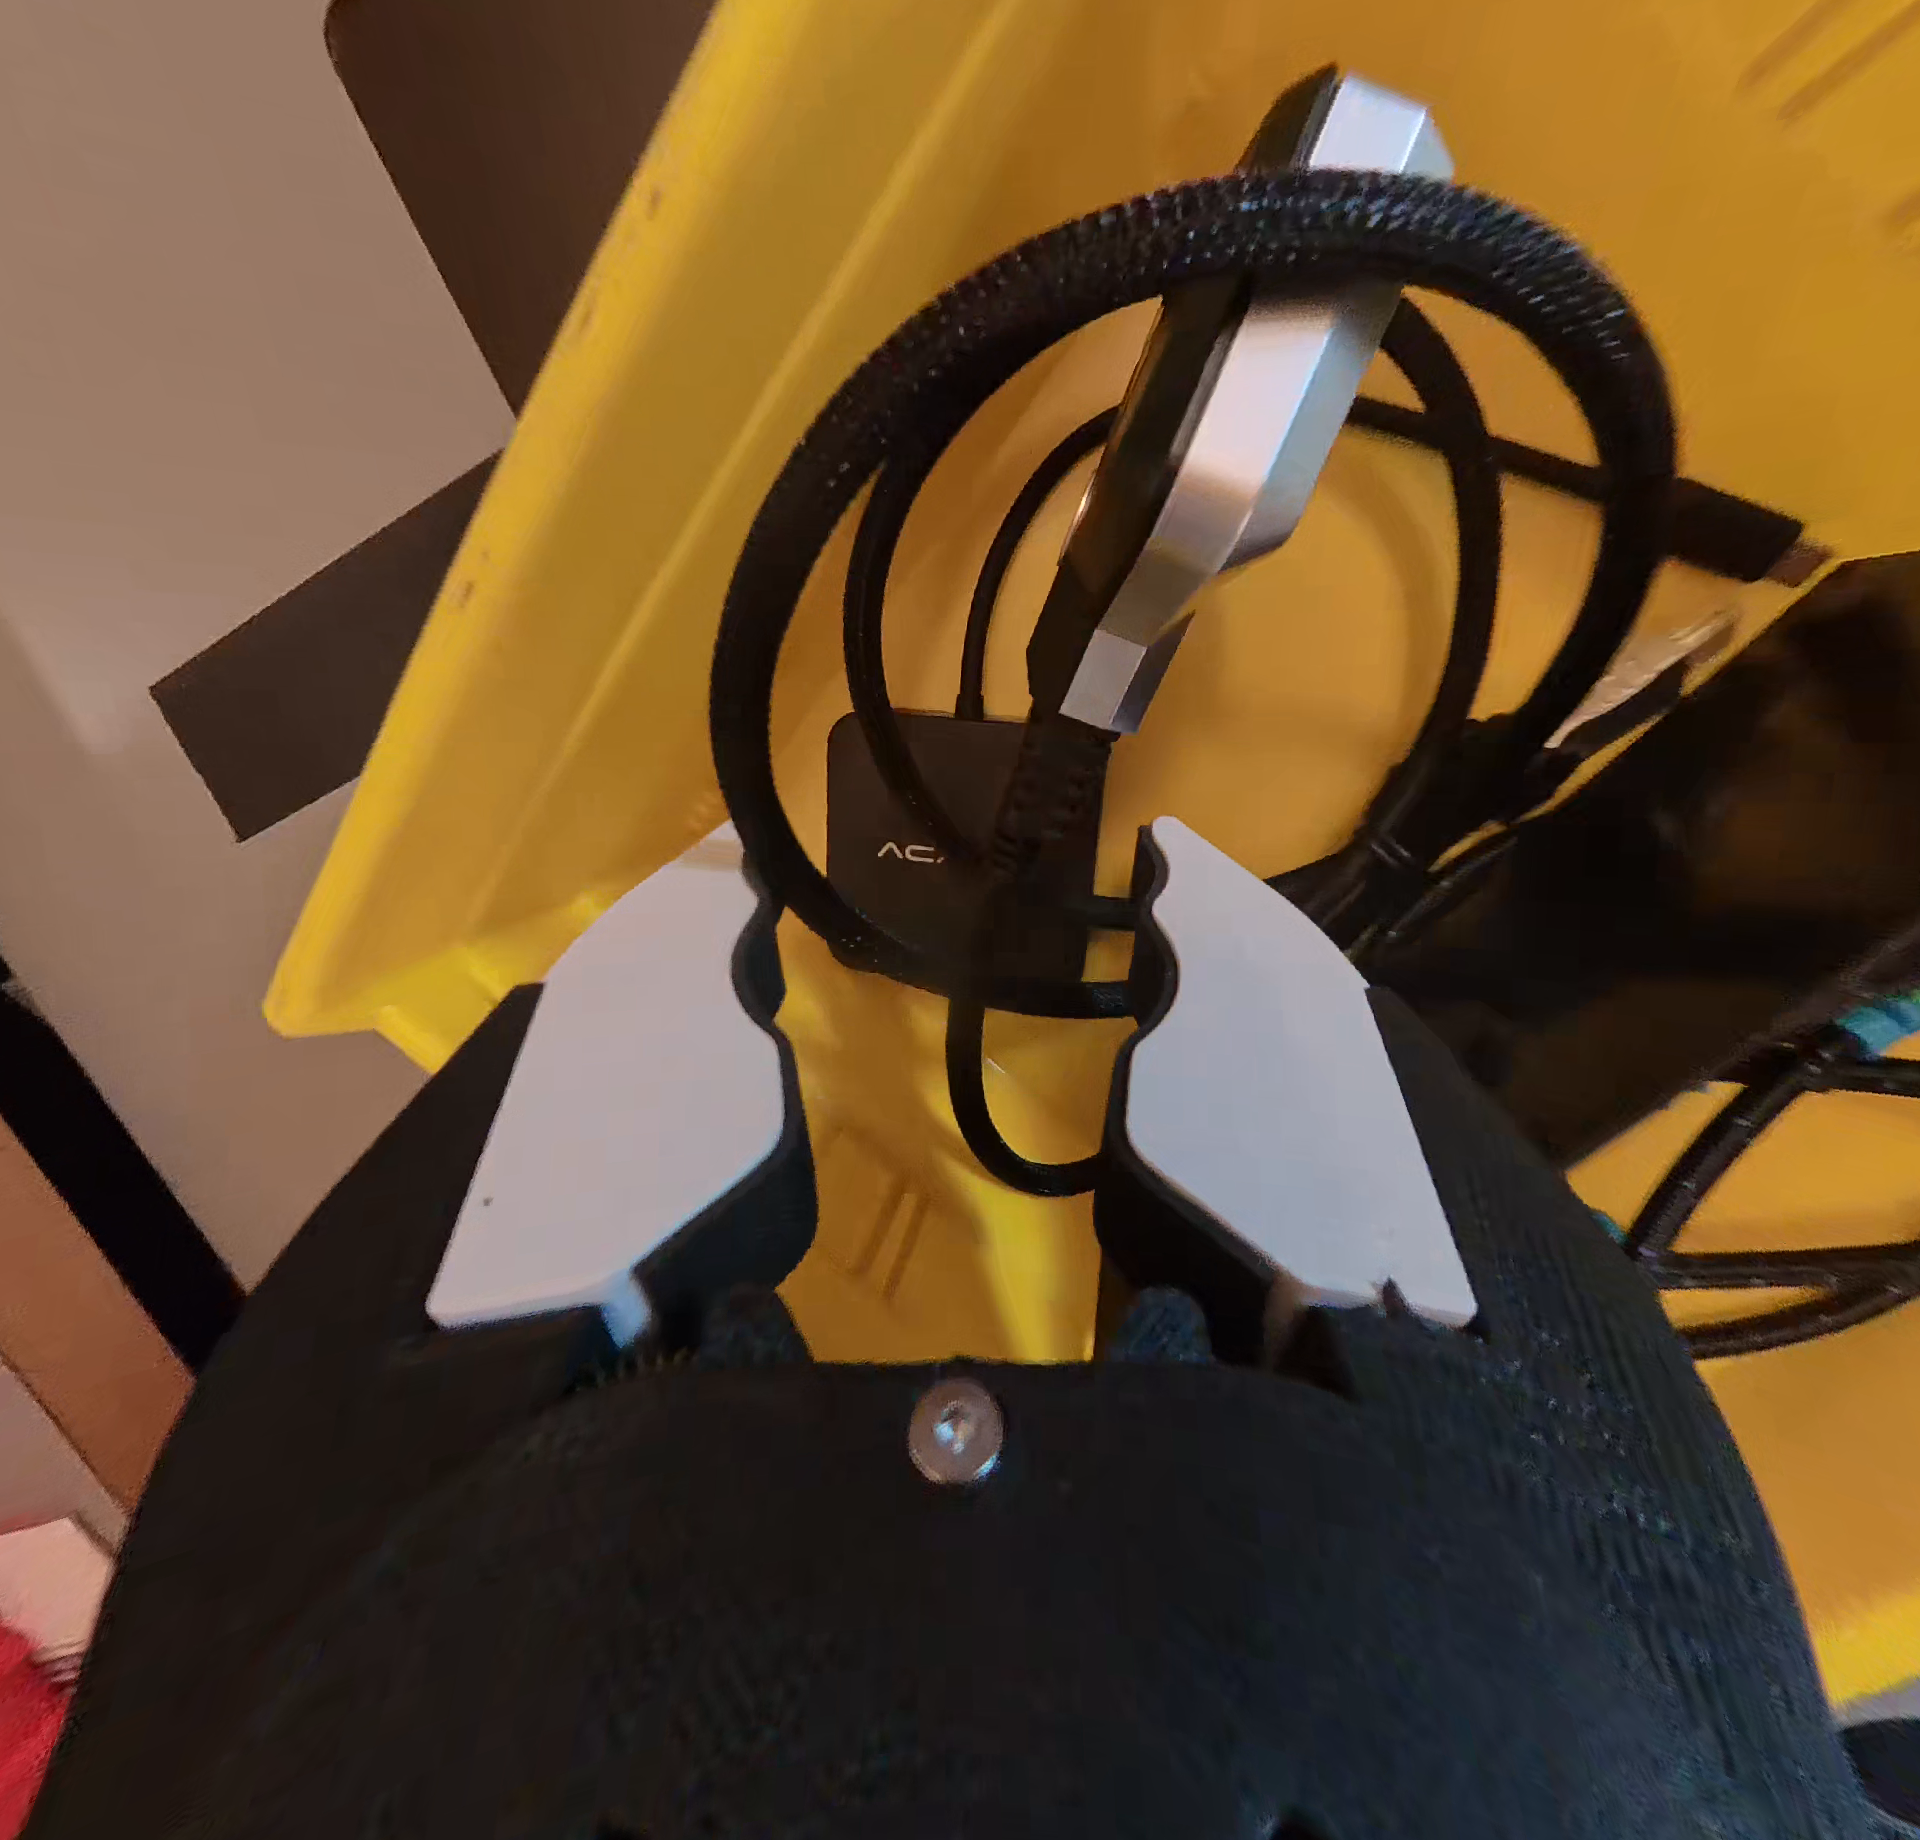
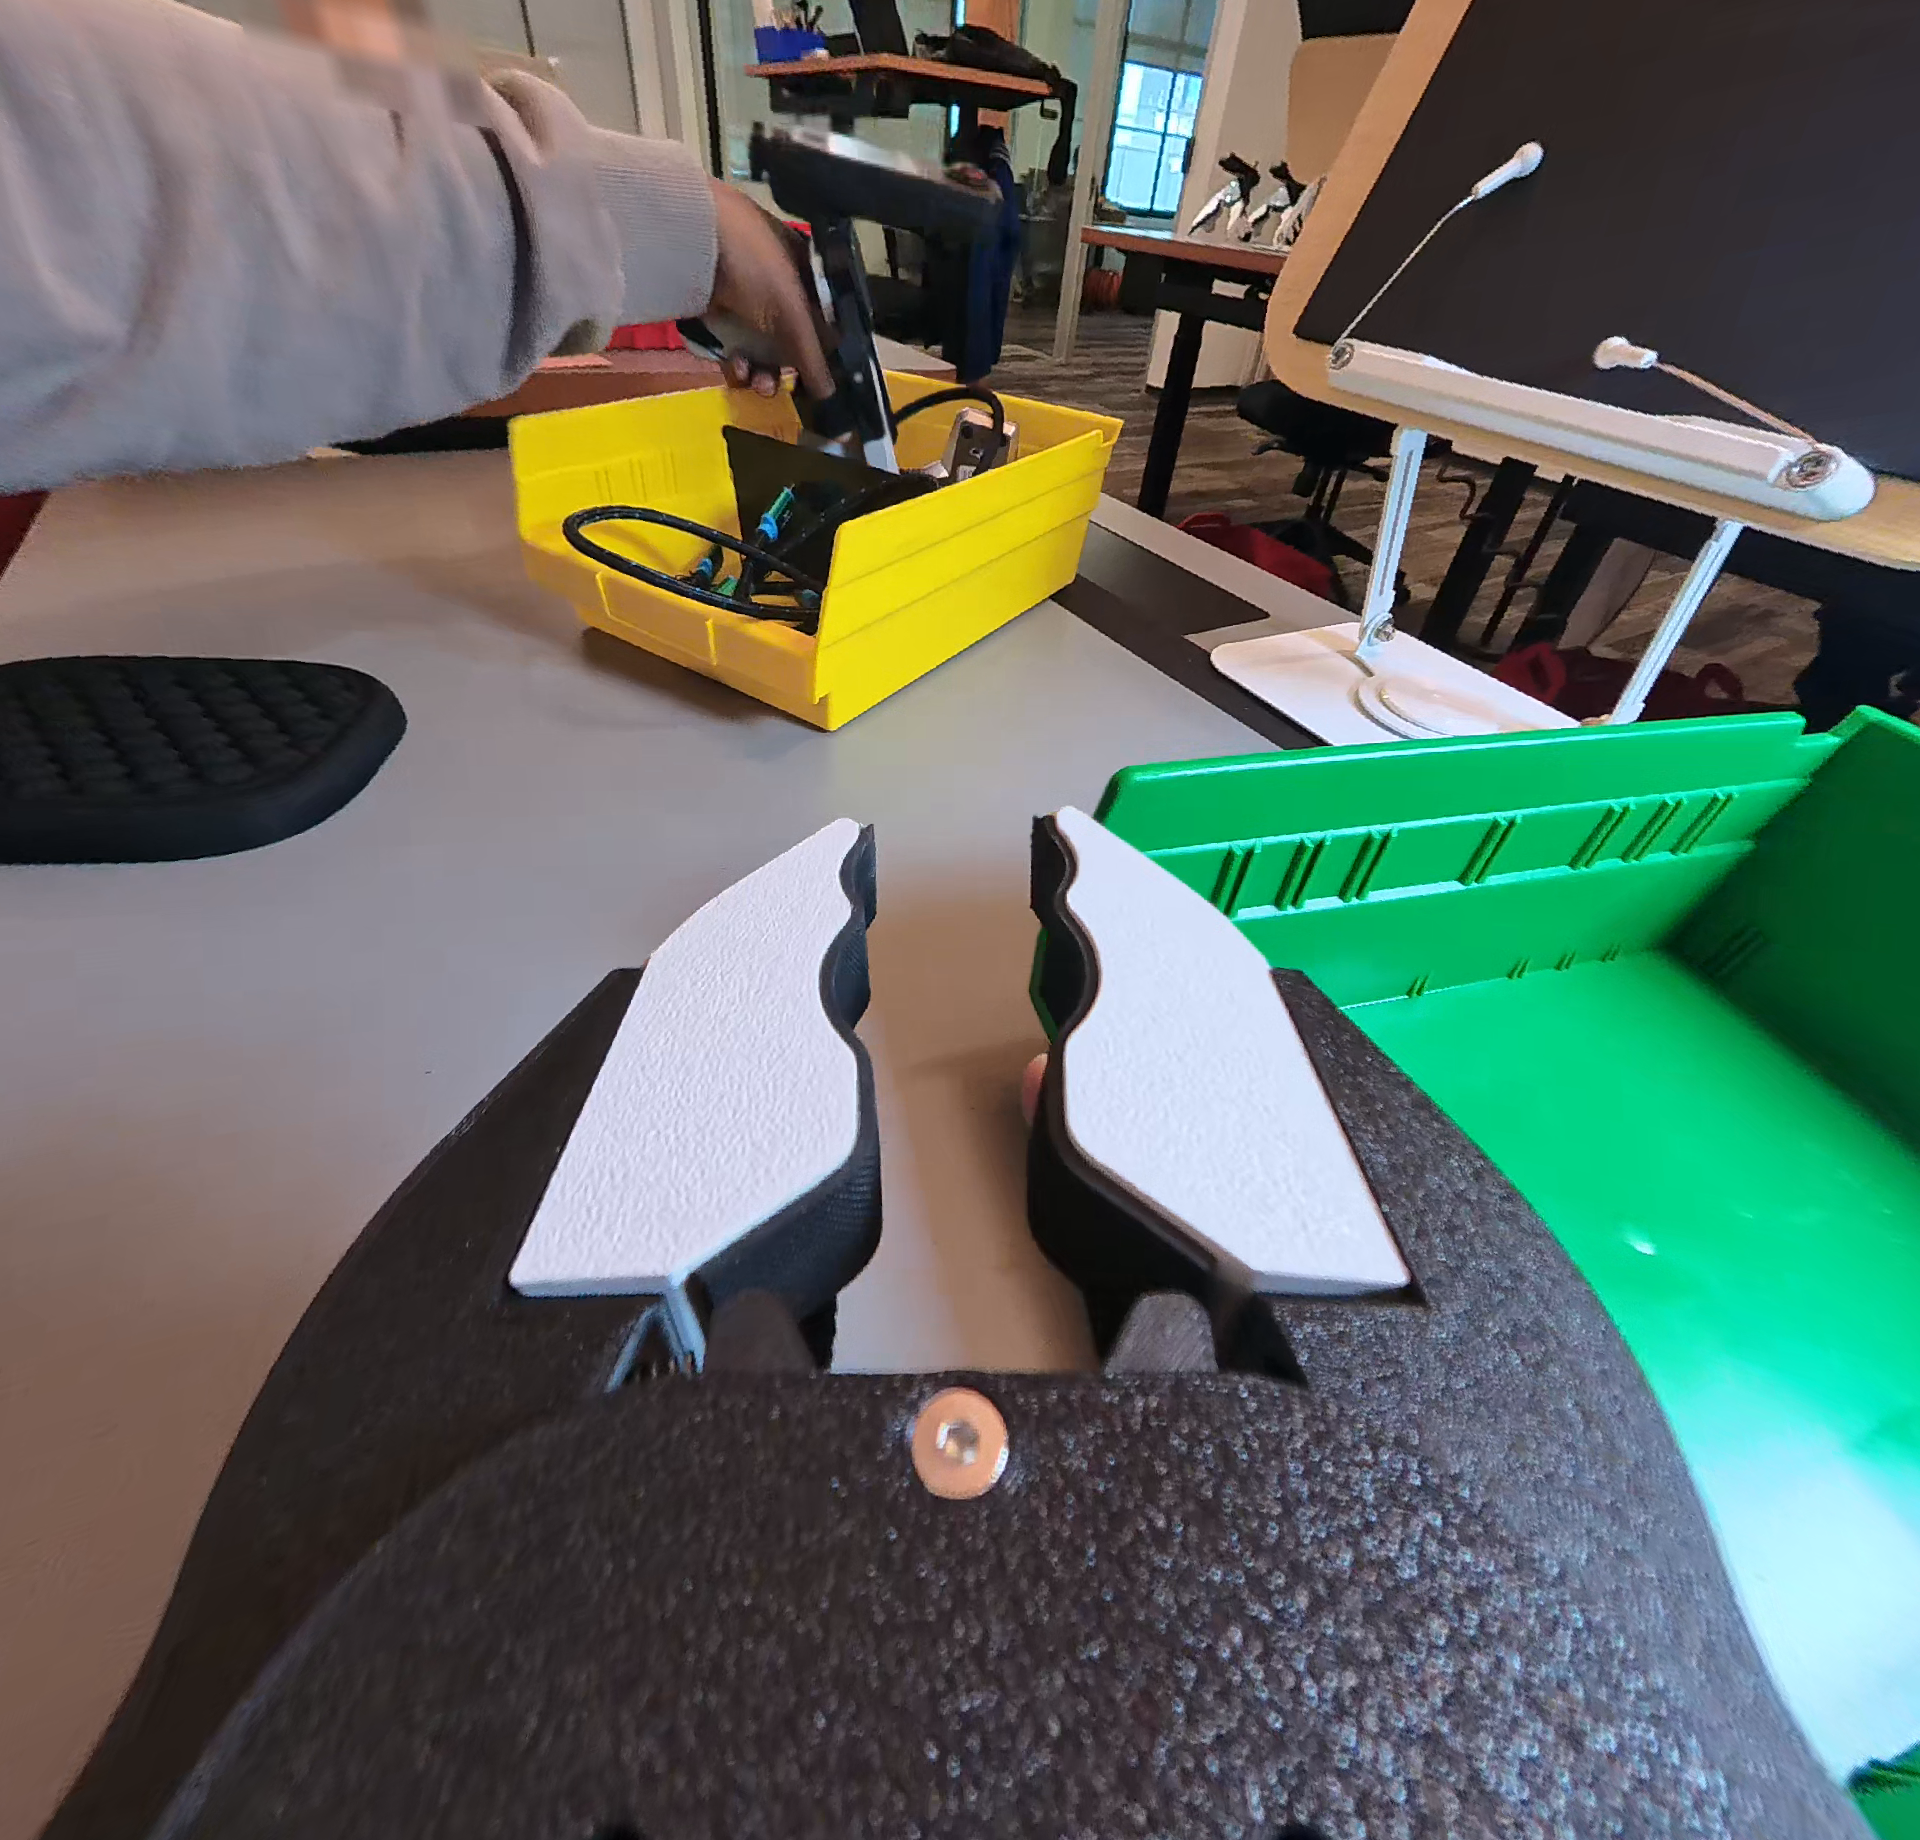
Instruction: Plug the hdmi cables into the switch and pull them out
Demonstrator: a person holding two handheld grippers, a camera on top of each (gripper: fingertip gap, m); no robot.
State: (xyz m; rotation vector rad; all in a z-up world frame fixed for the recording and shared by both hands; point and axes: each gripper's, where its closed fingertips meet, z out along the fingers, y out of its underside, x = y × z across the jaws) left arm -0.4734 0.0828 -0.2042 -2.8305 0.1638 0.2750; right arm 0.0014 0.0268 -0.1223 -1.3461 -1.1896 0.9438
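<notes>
A silver-and-black HDMI switch (image 1: pixel 1236 419) stands on edge inside a yellow bin (image 1: pixel 665 502), ringed by coils of braided black HDMI cable (image 1: pixel 1039 273). Below it lies a flat black box (image 1: pixel 894 803), crossed by a thinner black lead (image 1: pixel 982 1094). The left gripper (image 1: pixel 956 917) reaches into the bin with its jaws apart, the cable loop and the lower end of the switch lying between the white fingertips (image 1: pixel 665 969); whether they touch anything cannot be told.

From the right wrist view, the yellow bin (image 2: pixel 935 585) sits on the grey table (image 2: pixel 468 959) with more black cables (image 2: pixel 665 554) bearing blue-green ties and a dark panel (image 2: pixel 790 481) inside. A person's hand (image 2: pixel 769 304), in a grey sleeve (image 2: pixel 312 252), holds the left gripper (image 2: pixel 862 419) down into it.

The right gripper (image 2: pixel 951 865) hovers low over the table, jaws apart and holding nothing, just beside a green bin (image 2: pixel 1558 959). A black textured pad (image 2: pixel 177 751) lies to the left; a white stand (image 2: pixel 1455 647) carrying a dark board (image 2: pixel 1662 128) rises beyond the green bin.
</notes>
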